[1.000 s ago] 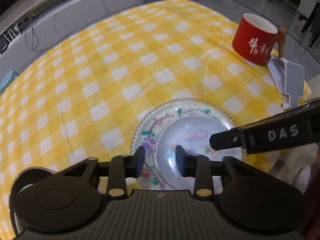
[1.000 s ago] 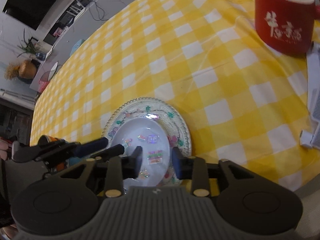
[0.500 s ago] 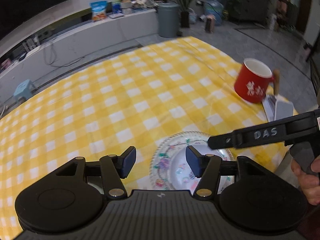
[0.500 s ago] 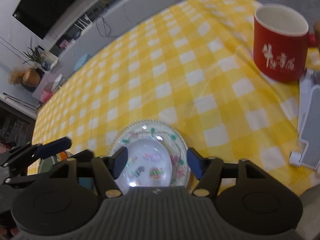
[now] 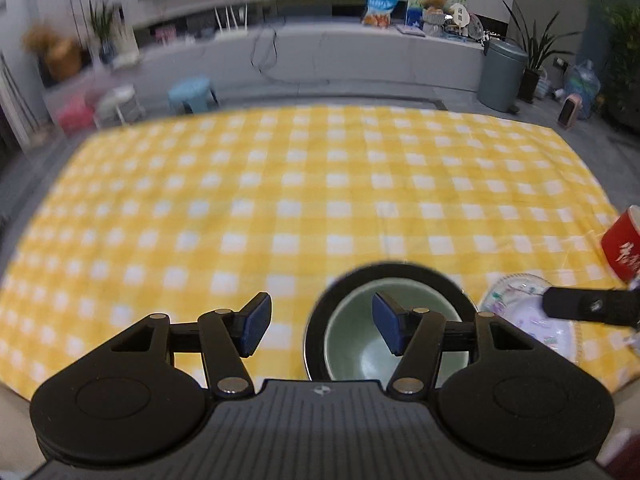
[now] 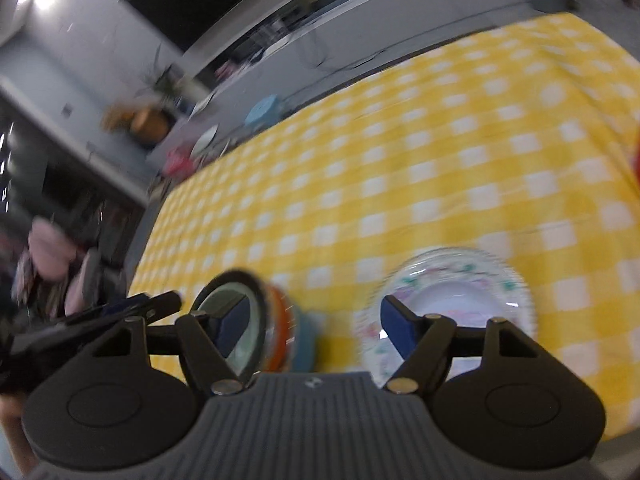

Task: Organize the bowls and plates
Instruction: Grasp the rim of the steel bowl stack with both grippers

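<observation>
Left wrist view shows your left gripper (image 5: 320,330) with its jaws spread wide and nothing between them, above the yellow checked tablecloth (image 5: 304,200). Just under its right finger sits the green bowl (image 5: 384,344), nested inside a dark bowl (image 5: 320,320) near the table's front edge. Beside the bowls to the right lies the flowered plate (image 5: 532,320), and a red mug (image 5: 622,246) stands behind it. Right wrist view shows your right gripper (image 6: 308,326) also released and empty, with the plate under its right finger and the bowl stack under its left.
</observation>
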A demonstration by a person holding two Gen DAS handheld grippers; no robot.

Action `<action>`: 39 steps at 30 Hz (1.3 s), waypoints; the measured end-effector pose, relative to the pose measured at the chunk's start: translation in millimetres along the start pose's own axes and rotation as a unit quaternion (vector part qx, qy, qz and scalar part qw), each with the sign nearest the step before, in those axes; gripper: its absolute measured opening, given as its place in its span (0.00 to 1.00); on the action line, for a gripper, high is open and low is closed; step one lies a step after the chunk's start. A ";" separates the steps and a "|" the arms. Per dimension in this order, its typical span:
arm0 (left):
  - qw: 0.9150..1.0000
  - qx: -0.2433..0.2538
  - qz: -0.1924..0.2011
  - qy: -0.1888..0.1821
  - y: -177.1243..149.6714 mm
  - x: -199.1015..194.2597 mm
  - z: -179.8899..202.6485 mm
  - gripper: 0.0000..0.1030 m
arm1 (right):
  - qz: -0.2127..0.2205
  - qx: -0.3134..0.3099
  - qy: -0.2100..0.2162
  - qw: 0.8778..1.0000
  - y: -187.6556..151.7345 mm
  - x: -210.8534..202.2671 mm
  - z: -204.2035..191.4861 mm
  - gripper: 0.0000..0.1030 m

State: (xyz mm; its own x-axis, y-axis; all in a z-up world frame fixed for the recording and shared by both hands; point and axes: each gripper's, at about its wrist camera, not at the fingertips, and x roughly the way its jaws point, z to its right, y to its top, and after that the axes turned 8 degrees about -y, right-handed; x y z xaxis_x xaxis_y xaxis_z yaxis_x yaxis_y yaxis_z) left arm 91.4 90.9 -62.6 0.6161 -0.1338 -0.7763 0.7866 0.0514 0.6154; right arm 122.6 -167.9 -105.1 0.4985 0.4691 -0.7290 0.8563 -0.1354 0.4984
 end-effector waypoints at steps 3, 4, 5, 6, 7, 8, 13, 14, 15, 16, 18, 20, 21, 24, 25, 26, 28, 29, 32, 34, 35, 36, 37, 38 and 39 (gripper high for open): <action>1.000 -0.005 -0.007 -0.028 -1.5 7.4 -7.4 0.67 | -0.016 -0.021 0.000 1.000 -3.8 13.1 -20.5 0.70; 1.000 -0.006 -0.013 -0.028 -1.8 11.4 -8.4 0.67 | -0.021 -0.024 -0.004 0.999 -3.9 18.7 -25.0 0.70; 0.999 -0.006 -0.019 -0.027 -2.6 15.5 -10.0 0.67 | -0.029 -0.026 -0.010 0.999 -4.8 24.8 -27.6 0.70; 0.999 -0.009 -0.027 -0.026 -3.1 19.9 -13.2 0.67 | -0.036 -0.028 -0.015 0.999 -3.9 31.9 -29.4 0.70; 0.999 -0.016 -0.036 -0.024 -3.2 25.0 -15.6 0.66 | -0.040 -0.030 -0.016 0.999 -4.2 37.2 -31.0 0.69; 0.999 -0.026 -0.041 -0.022 -4.7 26.9 -19.5 0.66 | -0.044 -0.033 -0.016 0.998 -5.3 41.2 -32.9 0.68; 0.995 -0.063 -0.063 -0.049 -14.0 37.5 -35.7 0.64 | -0.078 -0.033 -0.016 0.996 -8.5 63.7 -38.1 0.61; 0.993 -0.071 -0.068 -0.057 -15.9 40.3 -36.9 0.63 | -0.084 -0.032 -0.019 0.996 -10.9 68.1 -37.0 0.60; 0.992 -0.079 -0.072 -0.063 -17.2 41.6 -38.8 0.58 | -0.092 -0.031 -0.023 0.995 -11.7 74.1 -37.0 0.60; 0.991 -0.087 -0.076 -0.064 -18.9 43.2 -40.6 0.51 | -0.100 -0.030 -0.028 0.994 -13.2 79.8 -37.6 0.60; 0.989 -0.097 -0.087 -0.066 -22.1 47.3 -43.7 0.46 | -0.117 -0.032 -0.039 0.992 -17.3 91.2 -39.7 0.57; 0.987 -0.104 -0.092 -0.077 -25.3 52.0 -41.9 0.46 | -0.124 -0.037 -0.045 0.991 -22.2 99.1 -44.0 0.54; 0.987 -0.108 -0.090 -0.080 -26.0 51.9 -41.7 0.46 | -0.120 -0.042 -0.050 0.991 -23.8 100.7 -46.3 0.54; 0.984 -0.127 -0.085 -0.087 -27.1 54.0 -43.8 0.47 | -0.119 -0.049 -0.052 0.990 -23.9 103.7 -48.2 0.54; 0.983 -0.134 -0.082 -0.092 -27.9 54.8 -45.5 0.47 | -0.121 -0.048 -0.050 0.990 -23.4 104.9 -47.4 0.55; 0.982 -0.140 -0.080 -0.096 -28.1 55.4 -46.9 0.47 | -0.122 -0.048 -0.047 0.990 -23.4 106.1 -47.3 0.56; 0.981 -0.146 -0.080 -0.103 -28.8 56.4 -49.8 0.49 | -0.123 -0.047 -0.040 0.991 -22.6 107.1 -46.3 0.58; 0.980 -0.148 -0.079 -0.107 -28.8 57.5 -51.2 0.49 | -0.123 -0.047 -0.035 0.991 -23.1 108.7 -44.9 0.59; 0.978 -0.158 -0.075 -0.115 -29.9 61.8 -53.0 0.56 | -0.129 -0.039 -0.017 0.991 -24.5 114.3 -38.6 0.61; 0.980 -0.153 -0.070 -0.111 -30.1 62.1 -48.5 0.56 | -0.128 -0.035 -0.012 0.991 -27.2 117.7 -35.6 0.60; 0.981 -0.148 -0.068 -0.106 -29.9 62.1 -45.5 0.57 | -0.125 -0.039 -0.014 0.991 -29.0 119.1 -35.7 0.60; 0.982 -0.146 -0.065 -0.103 -30.2 62.0 -43.8 0.58 | -0.119 -0.045 -0.013 0.992 -30.7 119.0 -36.7 0.60; 0.982 -0.147 -0.064 -0.101 -30.5 61.5 -43.0 0.58 | -0.116 -0.044 -0.013 0.992 -32.1 118.6 -36.5 0.60; 0.982 -0.148 -0.064 -0.101 -30.5 61.3 -43.1 0.58 | -0.113 -0.041 -0.012 0.993 -32.5 118.5 -35.4 0.59; 0.981 -0.150 -0.064 -0.101 -30.5 61.3 -43.4 0.58 | -0.110 -0.038 -0.010 0.993 -33.0 118.1 -34.2 0.59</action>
State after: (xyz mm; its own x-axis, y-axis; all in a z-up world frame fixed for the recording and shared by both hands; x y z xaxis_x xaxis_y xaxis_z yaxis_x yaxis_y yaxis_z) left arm 107.0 124.1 -134.9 0.5145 -0.3505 -0.7826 0.8527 0.3058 0.4236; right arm 148.6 -78.2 -191.6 0.3031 0.4619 -0.8335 0.9329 0.0347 0.3585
